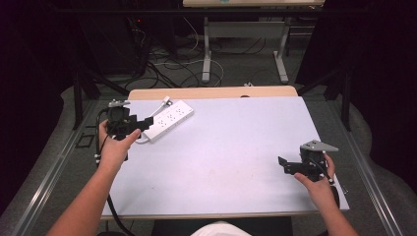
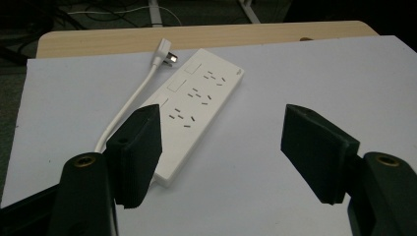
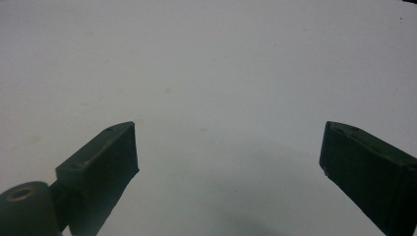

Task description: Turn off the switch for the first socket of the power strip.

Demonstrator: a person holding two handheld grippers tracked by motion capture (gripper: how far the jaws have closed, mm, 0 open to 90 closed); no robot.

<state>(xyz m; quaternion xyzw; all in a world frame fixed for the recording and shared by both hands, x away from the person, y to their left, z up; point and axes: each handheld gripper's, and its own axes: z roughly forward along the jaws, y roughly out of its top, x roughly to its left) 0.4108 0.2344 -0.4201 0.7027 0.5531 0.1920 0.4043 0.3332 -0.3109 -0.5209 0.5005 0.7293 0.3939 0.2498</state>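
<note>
Table (image 1: 221,162): a pale sheet covers its top; both tongs are above it, the left pair at its far left corner, the right pair near its right edge.
Power strip (image 2: 196,115): white, lying flat just ahead of the left tongs, its near end beside the left jaw in the left gripper view, touching neither jaw.
Cord (image 2: 129,105): white, running from the strip's near end, past the left jaw.
Plug (image 2: 164,53): beyond the strip's far side.
Left tongs (image 2: 231,147): jaws apart, nothing between them.
Right tongs (image 3: 228,152): jaws wide, gripping nothing, bare sheet ahead.
</note>
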